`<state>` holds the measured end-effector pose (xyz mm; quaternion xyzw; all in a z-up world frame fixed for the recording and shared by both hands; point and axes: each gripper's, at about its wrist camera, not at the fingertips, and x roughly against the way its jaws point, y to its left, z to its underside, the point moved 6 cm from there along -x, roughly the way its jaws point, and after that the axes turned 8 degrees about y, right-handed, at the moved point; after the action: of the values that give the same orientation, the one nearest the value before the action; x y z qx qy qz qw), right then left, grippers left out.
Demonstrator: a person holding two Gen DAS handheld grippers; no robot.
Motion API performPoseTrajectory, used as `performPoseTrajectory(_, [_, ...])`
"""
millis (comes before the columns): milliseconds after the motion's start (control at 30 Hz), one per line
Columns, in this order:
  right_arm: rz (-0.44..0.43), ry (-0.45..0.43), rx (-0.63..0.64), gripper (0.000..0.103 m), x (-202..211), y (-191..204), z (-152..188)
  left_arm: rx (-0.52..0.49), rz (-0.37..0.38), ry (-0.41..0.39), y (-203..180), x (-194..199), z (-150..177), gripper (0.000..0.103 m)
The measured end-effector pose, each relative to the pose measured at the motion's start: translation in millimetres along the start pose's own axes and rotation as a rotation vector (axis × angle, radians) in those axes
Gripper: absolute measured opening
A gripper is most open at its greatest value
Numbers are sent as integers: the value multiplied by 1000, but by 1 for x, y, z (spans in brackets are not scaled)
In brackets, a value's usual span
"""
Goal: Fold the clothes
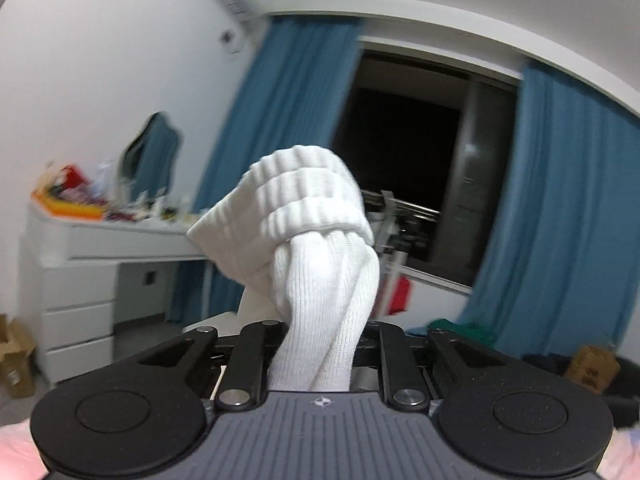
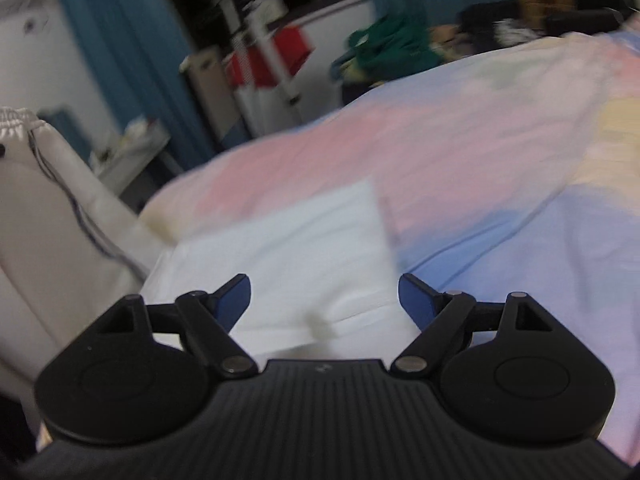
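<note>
Socks (image 1: 316, 240), white and ribbed, bunch up between the left gripper (image 1: 320, 344) jaws, which clamp them and hide their lower ends. Right gripper (image 2: 324, 300) jaws stand wide and empty above blurred white cloth (image 2: 288, 248) on the bed (image 2: 500, 152).

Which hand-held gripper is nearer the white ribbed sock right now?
Left. The left hand-held gripper is shut on the white ribbed sock; the right hand-held gripper, open, shows no sock.

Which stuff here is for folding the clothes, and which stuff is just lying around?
For the folding:
white sock, pinched in the left claw
white cloth on the bed, below the open right claw
bedspread

Just lying around:
blue curtains
cluttered white desk
cardboard box
green clothes
</note>
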<state>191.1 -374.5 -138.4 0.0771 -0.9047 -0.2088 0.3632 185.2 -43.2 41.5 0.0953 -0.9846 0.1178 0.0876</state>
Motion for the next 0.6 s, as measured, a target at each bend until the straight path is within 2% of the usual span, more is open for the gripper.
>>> performPoseTrajectory(133, [36, -81, -130, 83, 20, -37, -17, -181, 66, -7, -95, 8, 60, 19])
performPoseTrajectory(200, [28, -129, -185, 83, 28, -53, -24, -309, 119, -1, -134, 9, 108, 19])
performPoseTrajectory(300, [23, -167, -233, 84, 31, -69, -27, -500, 192, 55, -182, 12, 189, 19])
performPoseTrajectory(400, [-46, -163, -287, 85, 21, -76, -28, -683, 206, 177, -212, 6, 267, 19])
performPoseTrajectory(467, [-155, -146, -360, 84, 14, -80, -27, -740, 184, 164, -221, 3, 289, 20])
performPoseTrajectory(500, [-190, -136, -385, 85, 10, -82, -26, -750, 174, 149, -226, 3, 292, 22])
performPoseTrajectory(567, [-246, -119, -425, 85, 2, -86, -25, -748, 187, 168, -229, 1, 291, 27])
performPoseTrajectory(600, [-257, -108, -435, 85, -2, -87, -25, -750, 195, 181, -229, -2, 290, 37])
